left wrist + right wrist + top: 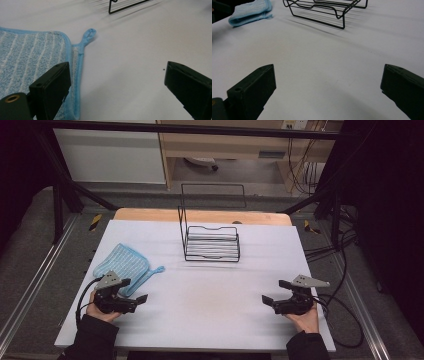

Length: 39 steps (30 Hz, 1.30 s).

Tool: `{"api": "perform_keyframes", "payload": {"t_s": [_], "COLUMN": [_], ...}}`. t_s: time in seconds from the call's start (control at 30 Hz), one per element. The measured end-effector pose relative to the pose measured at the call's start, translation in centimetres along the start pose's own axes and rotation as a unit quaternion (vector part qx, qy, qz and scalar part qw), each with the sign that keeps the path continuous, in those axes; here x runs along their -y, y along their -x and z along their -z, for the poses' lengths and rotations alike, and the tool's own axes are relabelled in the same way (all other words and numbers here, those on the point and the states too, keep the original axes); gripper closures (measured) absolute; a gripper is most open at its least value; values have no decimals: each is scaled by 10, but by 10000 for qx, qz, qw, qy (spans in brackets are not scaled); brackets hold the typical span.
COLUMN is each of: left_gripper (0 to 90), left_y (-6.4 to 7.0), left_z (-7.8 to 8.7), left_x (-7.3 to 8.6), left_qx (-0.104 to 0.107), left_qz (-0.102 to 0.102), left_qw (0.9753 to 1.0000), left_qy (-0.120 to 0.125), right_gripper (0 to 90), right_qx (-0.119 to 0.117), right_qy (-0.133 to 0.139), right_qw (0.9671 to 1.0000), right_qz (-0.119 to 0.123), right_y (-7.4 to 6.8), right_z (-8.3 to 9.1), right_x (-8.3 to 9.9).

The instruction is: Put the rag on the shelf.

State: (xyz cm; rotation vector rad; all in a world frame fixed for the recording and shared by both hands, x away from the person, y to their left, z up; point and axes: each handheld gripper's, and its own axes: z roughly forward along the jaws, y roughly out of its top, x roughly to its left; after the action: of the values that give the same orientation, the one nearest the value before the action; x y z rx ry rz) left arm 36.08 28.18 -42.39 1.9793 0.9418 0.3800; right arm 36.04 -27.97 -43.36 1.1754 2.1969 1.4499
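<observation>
Even, cool overhead light falls on the pale lilac-white worktop (200, 295), while the surroundings in the high view sink into darkness. The black wire rack (324, 10) throws soft streaked shadows toward the worktop's right edge. Both gripper views are soft, with their near black fingers (50, 85) blurred.

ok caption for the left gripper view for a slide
Open left gripper poised beside a folded blue striped cloth on the white table.

cloth (30, 65): cut off at the left and bottom edges in the left gripper view
wire rack (327, 7): far part cut off by the top edge, right gripper view
person's forearms: cut off at the near edge, high view
</observation>
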Motion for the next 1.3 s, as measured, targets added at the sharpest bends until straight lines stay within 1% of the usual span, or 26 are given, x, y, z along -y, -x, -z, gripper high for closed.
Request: {"api": "perform_keyframes", "payload": {"t_s": [0.23, 0.33, 0.47, 0.57, 0.63, 0.67, 0.7, 0.73, 0.77, 0.87, 0.97, 1.0, 1.1, 1.13, 1.17, 1.2, 1.3], "left_gripper": [71, 71, 73, 74, 76, 76, 80, 83, 85, 96, 132, 154, 243, 264, 281, 301, 354], "left_y": [-1, -2, -5, -7, -9, -9, -12, -14, -14, -18, -23, -23, -26, -28, -28, -30, -31], "left_z": [1, 1, 2, 4, 4, 5, 6, 7, 7, 5, -2, -2, -10, -15, -15, -18, -22], "left_x": [-2, -4, -8, -14, -16, -18, -22, -25, -25, -32, -35, -35, -32, -29, -29, -27, -26], "left_qx": [-23, -63, -136, -229, -248, -274, -336, -402, -402, -547, -711, -711, -760, -831, -831, -923, -945], "left_qz": [-16, -2, 24, 35, 40, 75, 120, 122, 122, 154, 180, 180, 206, 173, 173, 156, 190], "left_qw": [10000, 10000, 9999, 9997, 9997, 9996, 9993, 9990, 9990, 9982, 9967, 9967, 9959, 9944, 9944, 9934, 9928], "left_qy": [-35, -70, -56, -66, -80, -65, -92, -119, -119, -197, -357, -357, -454, -624, -624, -660, -711], "right_gripper": [6, 6, 6, 6, 6, 6, 6, 6, 6, 6, 6, 6, 6, 6, 7, 7, 7], "right_qx": [31, 42, 58, 63, 71, 71, 77, 83, 82, 90, 94, 94, 92, 92, 92, 92, 93], "right_qy": [-57, -85, -100, -102, -98, -98, -101, -98, -109, -116, -128, -143, -169, -181, -195, -209, -242], "right_qw": [10000, 9999, 9999, 9999, 9999, 9999, 9999, 9999, 9999, 9999, 9998, 9998, 9998, 9997, 9997, 9997, 9996], "right_qz": [45, 44, 58, 63, 53, 53, 67, 64, 62, 72, 90, 83, 100, 100, 98, 102, 131], "right_y": [0, 0, 0, 0, -1, -1, -1, -1, -1, -1, -1, -1, -1, -1, -1, -1, -1], "right_z": [-1, -2, -2, -2, -2, -2, -2, -2, -2, -2, -3, -3, -4, -4, -4, -5, -6], "right_x": [0, 0, 0, 0, 0, 0, 0, 0, 0, 0, 0, 0, 1, 1, 1, 1, 1]}}
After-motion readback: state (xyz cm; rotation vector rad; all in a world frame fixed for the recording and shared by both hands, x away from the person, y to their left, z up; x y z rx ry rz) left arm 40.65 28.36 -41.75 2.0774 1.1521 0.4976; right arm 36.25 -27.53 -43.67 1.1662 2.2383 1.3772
